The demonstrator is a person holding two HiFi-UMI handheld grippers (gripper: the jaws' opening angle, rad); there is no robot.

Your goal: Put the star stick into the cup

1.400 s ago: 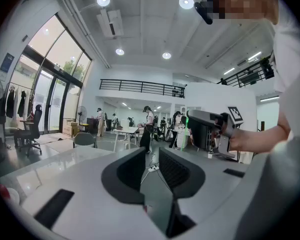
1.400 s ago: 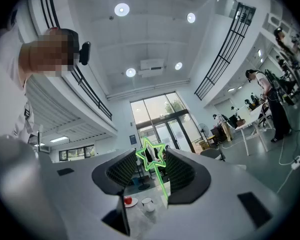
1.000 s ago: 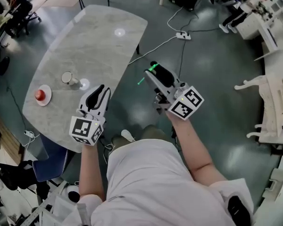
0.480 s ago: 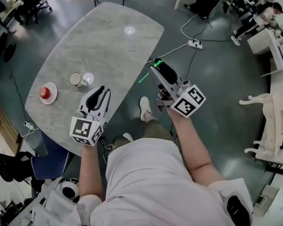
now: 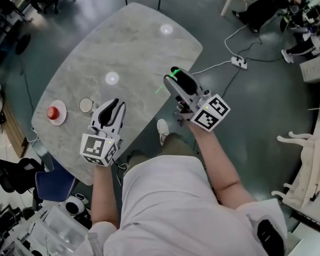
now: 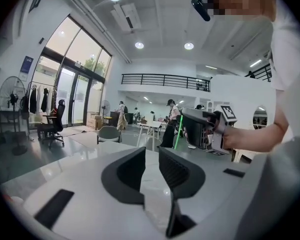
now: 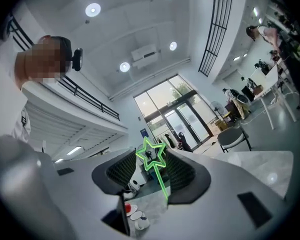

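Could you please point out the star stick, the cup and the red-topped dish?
star stick (image 7: 160, 183): right gripper view, on its shaft.
cup (image 5: 86, 105): head view, on its open top.
red-topped dish (image 5: 54, 112): head view, on the red top.

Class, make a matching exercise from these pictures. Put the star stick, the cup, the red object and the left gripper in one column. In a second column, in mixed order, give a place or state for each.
Column one:
1. star stick
2. cup
3. red object
4. left gripper

Column two:
A. jaws apart, nothing between them
B. on a small white plate near the table's edge
C. gripped between the right gripper's jaws
D. upright on the table, between the plate and the left gripper

Pairs: 1-C, 2-D, 3-B, 4-A
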